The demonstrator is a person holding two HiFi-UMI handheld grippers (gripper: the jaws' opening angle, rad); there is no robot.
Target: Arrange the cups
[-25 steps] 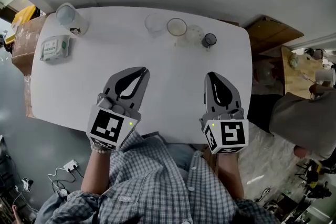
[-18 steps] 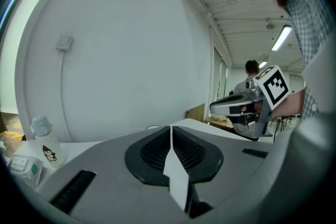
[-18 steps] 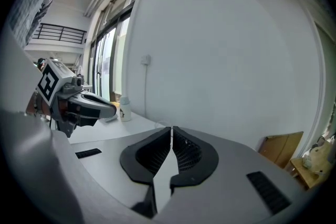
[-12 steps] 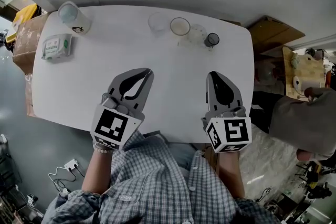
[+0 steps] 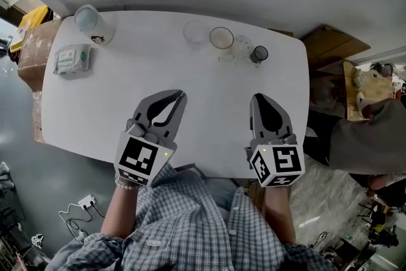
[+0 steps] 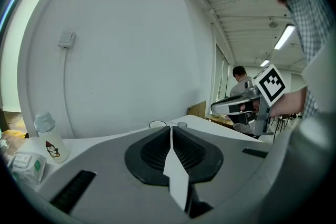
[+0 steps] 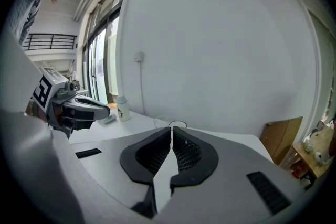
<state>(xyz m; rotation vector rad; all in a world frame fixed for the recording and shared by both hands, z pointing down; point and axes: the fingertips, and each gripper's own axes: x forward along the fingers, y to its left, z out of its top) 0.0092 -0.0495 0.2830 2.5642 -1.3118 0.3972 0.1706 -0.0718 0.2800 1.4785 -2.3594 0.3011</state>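
At the far left corner of the white bench (image 5: pixel 127 79) stands a lidded bottle (image 5: pixel 92 23) with a small cartoon on its side. Just in front of it a pack of wipes (image 5: pixel 72 60) lies flat. A cardboard box (image 5: pixel 33 51) sits on the floor beside that end of the bench.

The left hand-held gripper (image 5: pixel 180 95) hovers over the near half of the bench, left of centre. Its jaws are closed tip to tip and nothing is between them (its own view shows the two black pads meeting in a thin seam). It points toward the far edge.

The cups stand in a short row along the far edge, well apart from both grippers. From the left there is a clear cup (image 5: pixel 194 33), then a tan-rimmed cup (image 5: pixel 221 38). Next comes a second clear cup (image 5: pixel 242 44), and last a small dark cup (image 5: pixel 259 54), the nearest of the four. Neighbouring cups are close, and I cannot tell whether they touch.

The right hand-held gripper (image 5: pixel 257 98) hovers right of centre, level with the left one. Its jaws are also pressed together at the tips, and it holds nothing. Past the right end of the bench there is another cardboard box (image 5: pixel 333 41) and a person's grey sleeve (image 5: pixel 368 143).
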